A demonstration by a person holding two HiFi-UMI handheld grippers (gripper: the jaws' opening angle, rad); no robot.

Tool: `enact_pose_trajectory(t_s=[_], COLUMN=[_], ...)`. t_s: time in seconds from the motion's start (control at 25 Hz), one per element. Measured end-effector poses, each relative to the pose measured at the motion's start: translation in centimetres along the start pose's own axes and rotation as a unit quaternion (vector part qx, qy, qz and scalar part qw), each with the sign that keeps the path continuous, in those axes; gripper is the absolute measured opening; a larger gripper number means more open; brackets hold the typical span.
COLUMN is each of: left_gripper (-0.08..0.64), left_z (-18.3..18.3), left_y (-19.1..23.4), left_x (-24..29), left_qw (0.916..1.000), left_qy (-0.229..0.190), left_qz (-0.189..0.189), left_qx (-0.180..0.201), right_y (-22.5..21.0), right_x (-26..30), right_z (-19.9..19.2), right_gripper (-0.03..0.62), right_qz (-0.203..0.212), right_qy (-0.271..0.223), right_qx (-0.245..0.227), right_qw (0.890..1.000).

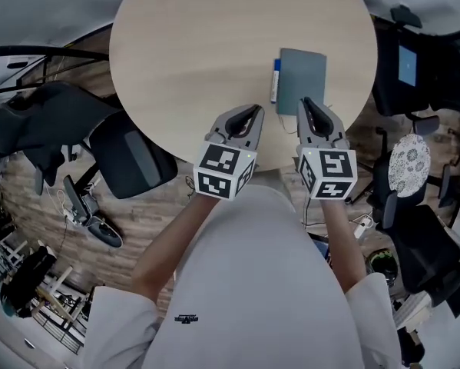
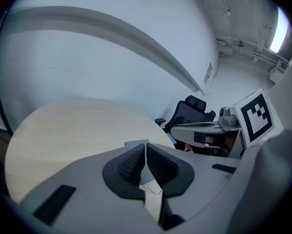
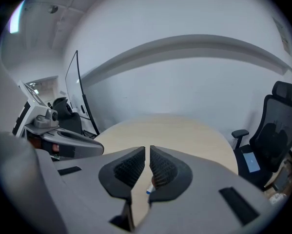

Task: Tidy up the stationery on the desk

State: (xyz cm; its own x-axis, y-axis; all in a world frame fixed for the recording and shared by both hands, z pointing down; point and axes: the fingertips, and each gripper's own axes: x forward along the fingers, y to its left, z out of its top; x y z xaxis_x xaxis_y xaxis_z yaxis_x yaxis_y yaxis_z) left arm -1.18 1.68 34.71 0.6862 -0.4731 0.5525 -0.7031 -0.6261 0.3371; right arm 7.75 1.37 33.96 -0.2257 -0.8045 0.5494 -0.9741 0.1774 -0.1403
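Observation:
A grey-blue notebook (image 1: pixel 301 79) lies on the right side of the round beige desk (image 1: pixel 191 52), with a blue-and-white pen (image 1: pixel 276 79) along its left edge. My left gripper (image 1: pixel 254 111) hovers above the desk's near edge, just left of the notebook, shut and empty. My right gripper (image 1: pixel 306 101) hangs over the notebook's near end, also shut with nothing in it. In the left gripper view the pads (image 2: pixel 131 165) meet, and the notebook (image 2: pixel 136 143) shows beyond their tips. In the right gripper view the pen (image 3: pixel 149 189) peeks out below the closed pads (image 3: pixel 163 169).
A black office chair (image 1: pixel 130 156) stands at the desk's left and another one (image 1: pixel 406 68) at its right. A round patterned seat (image 1: pixel 408 164) is at the right near the desk's edge. Cables and gear lie on the wood-look floor (image 1: pixel 84 214) at the left.

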Motion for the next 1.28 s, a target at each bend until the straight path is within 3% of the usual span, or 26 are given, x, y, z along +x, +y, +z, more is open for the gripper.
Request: enact_pose_trajectory(t_s=[0.44, 0.76, 1.28], left_gripper=[0.028, 0.028, 0.028], left_z=[3.6, 2.5, 2.1], left_y=[-1.5, -1.0, -1.6], left_x=[-7.5, -11.4, -14.3], left_qw=[0.9972, 0.9955, 0.9901], left_qy=[-0.025, -0.04, -0.06], left_qz=[-0.065, -0.071, -0.112], left_qx=[0.025, 0.048, 0.06], right_y=[7.6, 11.3, 15.4], right_x=[-4.5, -6.1, -7.4], right_z=[2.9, 3.1, 2.3], right_gripper=[0.055, 0.055, 0.054], right_qz=[0.046, 0.017, -0.031], right_qy=[-0.027, -0.051, -0.056], right_qx=[-0.011, -0.014, -0.021], right_qw=[0.999, 0.998, 0.998])
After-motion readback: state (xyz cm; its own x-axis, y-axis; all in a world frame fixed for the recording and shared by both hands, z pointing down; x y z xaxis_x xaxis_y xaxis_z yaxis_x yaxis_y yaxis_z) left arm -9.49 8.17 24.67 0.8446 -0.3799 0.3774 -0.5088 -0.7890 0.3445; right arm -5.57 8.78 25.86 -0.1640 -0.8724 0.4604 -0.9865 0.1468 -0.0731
